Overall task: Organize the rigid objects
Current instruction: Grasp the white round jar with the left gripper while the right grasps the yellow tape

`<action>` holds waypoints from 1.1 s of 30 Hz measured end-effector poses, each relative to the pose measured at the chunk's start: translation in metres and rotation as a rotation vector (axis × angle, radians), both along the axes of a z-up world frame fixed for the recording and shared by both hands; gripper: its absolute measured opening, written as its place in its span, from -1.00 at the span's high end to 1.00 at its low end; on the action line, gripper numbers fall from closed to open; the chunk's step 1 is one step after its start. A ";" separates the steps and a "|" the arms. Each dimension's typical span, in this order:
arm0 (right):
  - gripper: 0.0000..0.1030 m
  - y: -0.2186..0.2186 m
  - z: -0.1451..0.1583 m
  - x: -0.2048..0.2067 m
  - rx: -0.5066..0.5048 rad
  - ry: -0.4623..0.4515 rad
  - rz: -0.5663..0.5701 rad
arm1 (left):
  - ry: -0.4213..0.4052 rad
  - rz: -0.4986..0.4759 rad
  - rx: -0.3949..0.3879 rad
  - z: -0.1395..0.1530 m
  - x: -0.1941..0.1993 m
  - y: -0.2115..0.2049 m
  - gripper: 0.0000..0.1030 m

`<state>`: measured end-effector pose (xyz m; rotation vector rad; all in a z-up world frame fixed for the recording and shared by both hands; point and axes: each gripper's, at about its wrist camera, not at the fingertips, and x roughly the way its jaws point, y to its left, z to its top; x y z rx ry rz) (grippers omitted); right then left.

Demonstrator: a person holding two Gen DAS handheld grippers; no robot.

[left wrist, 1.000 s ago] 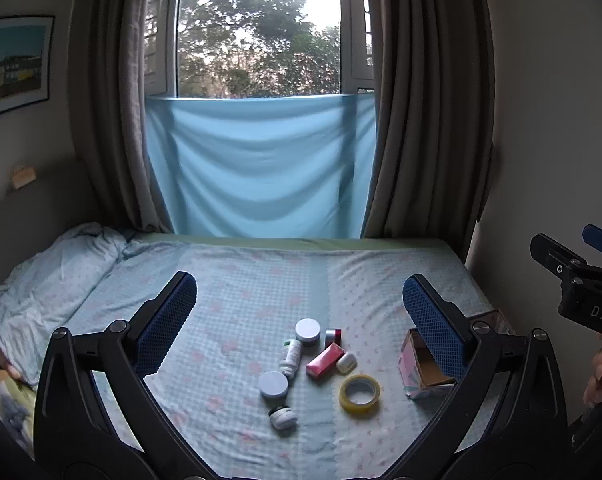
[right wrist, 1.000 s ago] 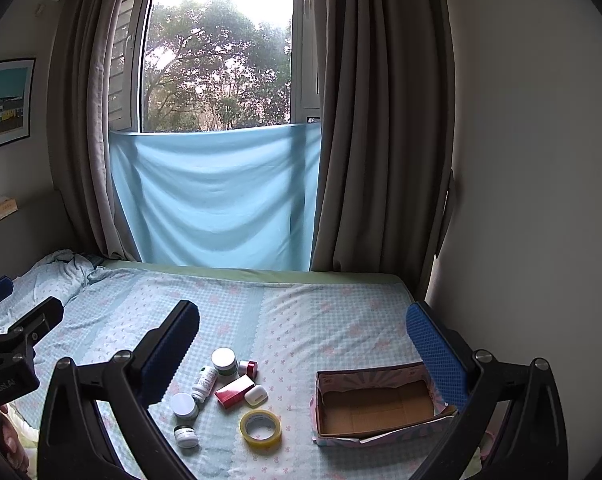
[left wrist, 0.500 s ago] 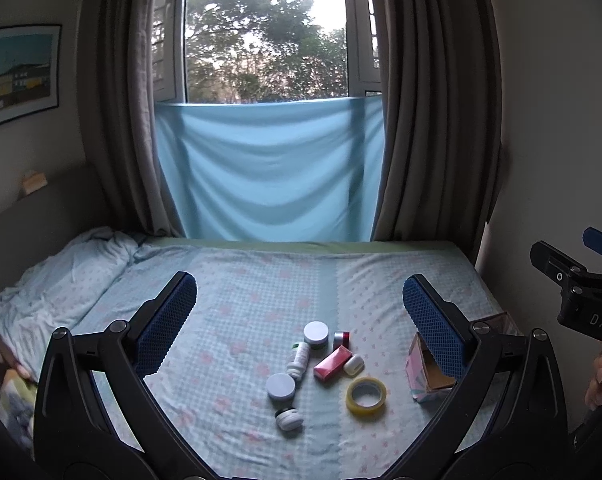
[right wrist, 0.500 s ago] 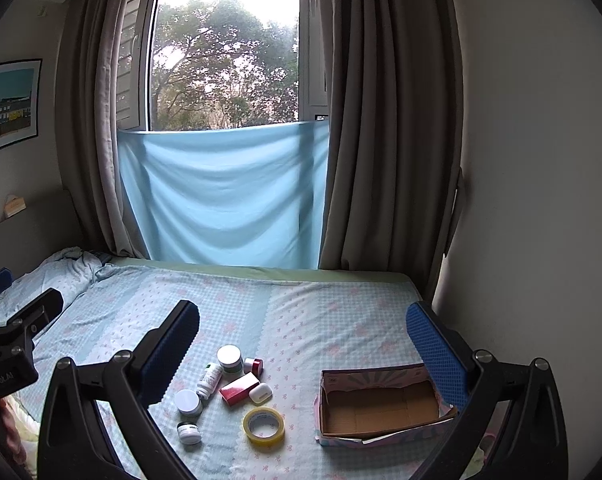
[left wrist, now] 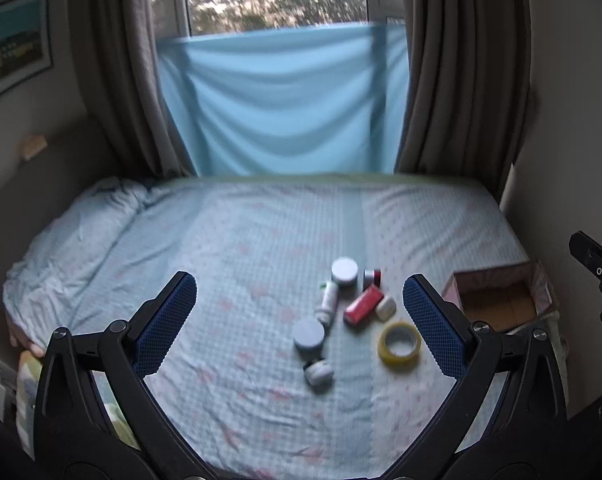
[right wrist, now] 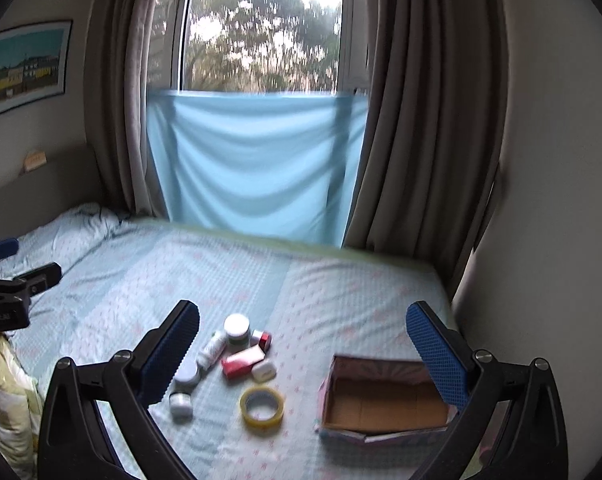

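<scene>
Several small items lie in a cluster on the bed: a yellow tape roll (left wrist: 399, 342) (right wrist: 261, 405), a red box (left wrist: 363, 305) (right wrist: 243, 361), a white bottle (left wrist: 329, 297) (right wrist: 212, 349), round jars (left wrist: 344, 271) (right wrist: 237, 326) and a small white jar (left wrist: 318, 372) (right wrist: 180, 401). An open cardboard box (left wrist: 501, 300) (right wrist: 385, 400) stands empty at the right. My left gripper (left wrist: 299, 320) is open and empty above the cluster. My right gripper (right wrist: 301, 352) is open and empty, between cluster and box.
The bed has a pale blue patterned sheet (left wrist: 241, 260), with a rumpled pillow (left wrist: 81, 220) at the left. A wall (right wrist: 541, 200) runs close along the bed's right side. Curtains and a blue cloth (left wrist: 285, 100) hang behind the bed.
Both grippers have tilted down and moved closer to the bed; the items and the box now appear larger and higher in the views. Nothing was grasped.
</scene>
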<state>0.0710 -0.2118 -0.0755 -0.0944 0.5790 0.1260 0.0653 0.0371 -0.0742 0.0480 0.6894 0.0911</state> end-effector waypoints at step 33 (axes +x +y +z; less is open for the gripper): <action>-1.00 0.067 -0.382 0.150 0.147 0.837 -0.418 | 0.693 -0.402 0.027 -0.412 0.208 0.034 -0.99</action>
